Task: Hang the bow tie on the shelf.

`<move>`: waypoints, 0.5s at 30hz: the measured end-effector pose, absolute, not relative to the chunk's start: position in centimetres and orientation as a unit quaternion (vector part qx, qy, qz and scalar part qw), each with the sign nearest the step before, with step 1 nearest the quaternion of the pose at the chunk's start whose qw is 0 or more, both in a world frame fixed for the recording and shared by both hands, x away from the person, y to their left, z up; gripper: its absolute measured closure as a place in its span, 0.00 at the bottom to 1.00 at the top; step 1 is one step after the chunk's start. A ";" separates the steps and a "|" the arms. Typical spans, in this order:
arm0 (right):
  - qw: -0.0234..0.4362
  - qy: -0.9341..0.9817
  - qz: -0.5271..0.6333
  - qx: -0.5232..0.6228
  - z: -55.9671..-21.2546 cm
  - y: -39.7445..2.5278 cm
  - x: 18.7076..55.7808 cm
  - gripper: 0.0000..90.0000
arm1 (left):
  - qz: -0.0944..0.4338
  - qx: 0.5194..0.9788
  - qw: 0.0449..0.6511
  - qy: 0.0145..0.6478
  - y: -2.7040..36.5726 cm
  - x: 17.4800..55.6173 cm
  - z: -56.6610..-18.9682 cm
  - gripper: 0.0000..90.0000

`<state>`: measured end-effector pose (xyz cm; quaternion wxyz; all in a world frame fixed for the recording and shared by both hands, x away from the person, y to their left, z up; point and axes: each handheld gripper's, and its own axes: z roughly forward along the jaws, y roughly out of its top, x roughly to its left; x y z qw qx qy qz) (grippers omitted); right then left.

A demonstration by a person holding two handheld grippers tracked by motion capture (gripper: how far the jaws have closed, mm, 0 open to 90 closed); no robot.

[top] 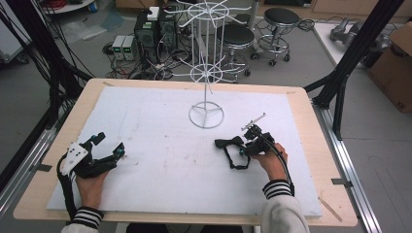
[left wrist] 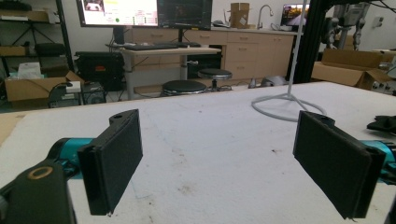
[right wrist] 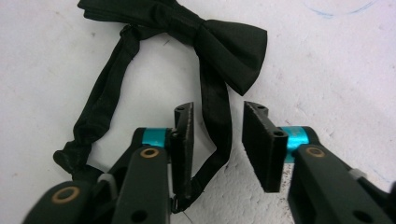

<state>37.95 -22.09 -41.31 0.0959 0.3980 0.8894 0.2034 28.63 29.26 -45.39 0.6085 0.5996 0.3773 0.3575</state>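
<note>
Left gripper (top: pixel 111 144) low over white mat (top: pixel 160 165) at left of tabletop (top: pixel 301 104), jaws spread wide, flat black textured pads (left wrist: pixel 116 158) facing each other, nothing between. Mat matte, lightly scuffed, on pale wood-edged board. White wire display stand (top: pixel 206 73) at centre rear, ring base on mat, thin hooks radiating. Black satin bow tie (top: pixel 229 142) right of centre, flat on mat, strap looped. Right gripper (right wrist: pixel 218 135) just above strap, jaws parted, strap running between them, not clamped.

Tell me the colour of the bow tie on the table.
Plain black, the bow tie shows best in the right gripper view.
</note>
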 end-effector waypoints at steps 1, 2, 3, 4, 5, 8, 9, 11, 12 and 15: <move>0.094 0.890 0.205 0.397 -41.4 -22.1 38.0 0.73 | 0.358 0.600 0.609 0.377 29.3 28.6 -45.4 0.18; 0.093 0.890 0.203 0.398 -41.4 -22.1 38.0 0.74 | 0.358 0.600 0.609 0.377 29.3 28.6 -45.4 0.18; 0.092 0.890 0.201 0.399 -41.4 -22.1 38.0 0.75 | 0.358 0.600 0.609 0.377 29.3 28.6 -45.4 0.18; 0.090 0.889 0.200 0.401 -41.4 -22.1 38.0 0.76 | 0.357 0.599 0.609 0.378 29.3 28.6 -45.4 0.18; 0.089 0.889 0.201 0.403 -41.5 -22.1 38.0 0.76 | 0.357 0.599 0.609 0.378 29.3 28.6 -45.4 0.18; 0.085 0.890 0.199 0.402 -41.5 -22.1 38.0 0.79 | 0.357 0.599 0.609 0.378 29.3 28.6 -45.4 0.18; 0.083 0.889 0.199 0.403 -41.5 -22.1 38.0 0.81 | 0.357 0.599 0.609 0.378 29.3 28.6 -45.4 0.18; 0.084 0.889 0.198 0.405 -41.6 -22.1 38.1 0.83 | 0.357 0.599 0.609 0.378 29.3 28.6 -45.4 0.18; 0.082 0.887 0.198 0.408 -41.6 -22.1 38.1 0.85 | 0.357 0.599 0.609 0.378 29.3 28.6 -45.4 0.18; 0.081 0.886 0.197 0.411 -41.6 -22.0 38.0 0.92 | 0.357 0.599 0.609 0.378 29.3 28.6 -45.4 0.18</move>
